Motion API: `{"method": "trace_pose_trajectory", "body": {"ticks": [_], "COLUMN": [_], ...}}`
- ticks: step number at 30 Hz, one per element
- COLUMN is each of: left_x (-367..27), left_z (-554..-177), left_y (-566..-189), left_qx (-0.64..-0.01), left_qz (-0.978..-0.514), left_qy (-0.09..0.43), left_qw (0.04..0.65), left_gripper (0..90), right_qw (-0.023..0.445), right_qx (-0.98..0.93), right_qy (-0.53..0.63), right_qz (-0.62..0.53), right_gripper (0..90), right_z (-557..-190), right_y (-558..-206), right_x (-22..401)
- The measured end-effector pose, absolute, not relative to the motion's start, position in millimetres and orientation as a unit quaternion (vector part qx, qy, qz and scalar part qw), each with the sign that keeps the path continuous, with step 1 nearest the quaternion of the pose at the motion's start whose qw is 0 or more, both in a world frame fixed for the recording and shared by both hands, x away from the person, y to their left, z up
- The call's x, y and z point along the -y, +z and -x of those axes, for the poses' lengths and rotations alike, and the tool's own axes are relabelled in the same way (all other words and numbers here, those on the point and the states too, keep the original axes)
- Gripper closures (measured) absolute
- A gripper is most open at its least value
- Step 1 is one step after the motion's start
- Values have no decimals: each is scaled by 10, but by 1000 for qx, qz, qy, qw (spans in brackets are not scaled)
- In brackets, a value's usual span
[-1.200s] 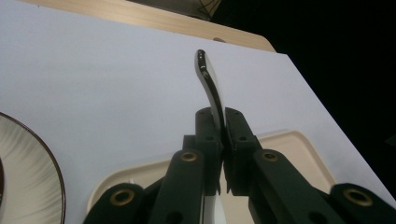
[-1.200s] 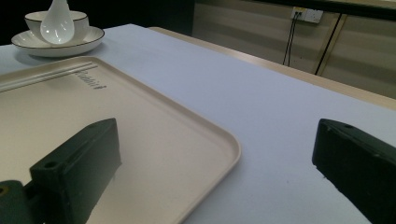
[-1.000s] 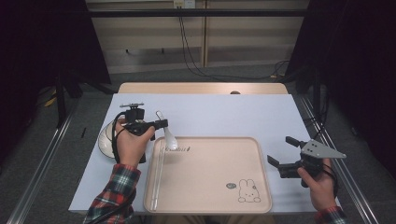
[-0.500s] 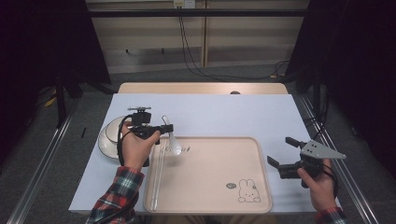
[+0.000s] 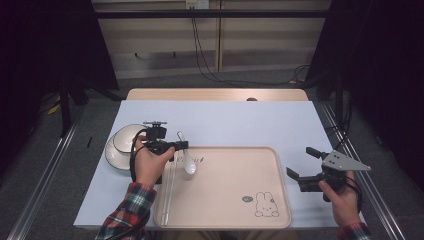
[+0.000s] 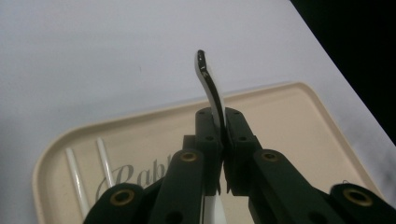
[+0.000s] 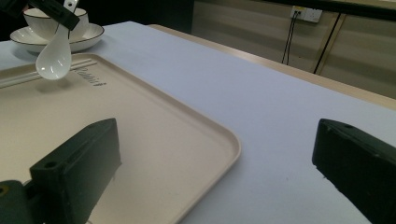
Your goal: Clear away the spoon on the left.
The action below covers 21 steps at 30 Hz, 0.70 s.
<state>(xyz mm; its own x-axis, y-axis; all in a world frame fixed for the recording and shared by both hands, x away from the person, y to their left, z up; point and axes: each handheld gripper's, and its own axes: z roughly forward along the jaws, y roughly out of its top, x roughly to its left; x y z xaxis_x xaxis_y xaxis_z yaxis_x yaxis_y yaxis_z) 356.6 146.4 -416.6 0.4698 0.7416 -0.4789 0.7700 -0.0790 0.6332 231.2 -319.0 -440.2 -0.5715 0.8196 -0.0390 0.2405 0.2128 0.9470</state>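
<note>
My left gripper [image 5: 181,145] is shut on the handle of a white spoon [image 5: 189,163]. The spoon hangs bowl-down just above the far left corner of the beige tray [image 5: 235,200]. In the left gripper view the jaws [image 6: 218,119] pinch the curved handle [image 6: 211,88] over the tray [image 6: 299,126]. My right gripper [image 5: 300,161] is held open off the tray's right edge with nothing between its jaws. The right gripper view has its jaws [image 7: 215,154] wide apart, and the spoon [image 7: 53,59] hangs far off over the tray [image 7: 177,135].
A white bowl on a saucer [image 5: 120,145] stands left of the tray, also in the right gripper view [image 7: 44,23]. Two white chopsticks [image 5: 170,192] lie along the tray's left side [image 6: 77,182]. A rabbit drawing [image 5: 265,205] marks the tray's near right corner.
My left gripper has carried the spoon rightward and lower, from beside the bowl to over the tray's far left corner. The right gripper has stayed put.
</note>
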Motion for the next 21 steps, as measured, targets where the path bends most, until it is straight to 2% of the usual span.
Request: {"method": "trace_pose_trajectory", "body": {"ticks": [21], "left_x": [-1401], "left_z": [-3523], "left_y": [-4338], "left_qx": [-511], "left_qz": [-740], "left_qy": [-44], "left_qw": [435], "left_gripper": [862], "right_qw": [282], "right_qx": [-726], "right_qy": [510], "right_qz": [-366], "right_gripper": [4], "right_z": [-2311], "right_y": [-4405], "right_x": [3191]}}
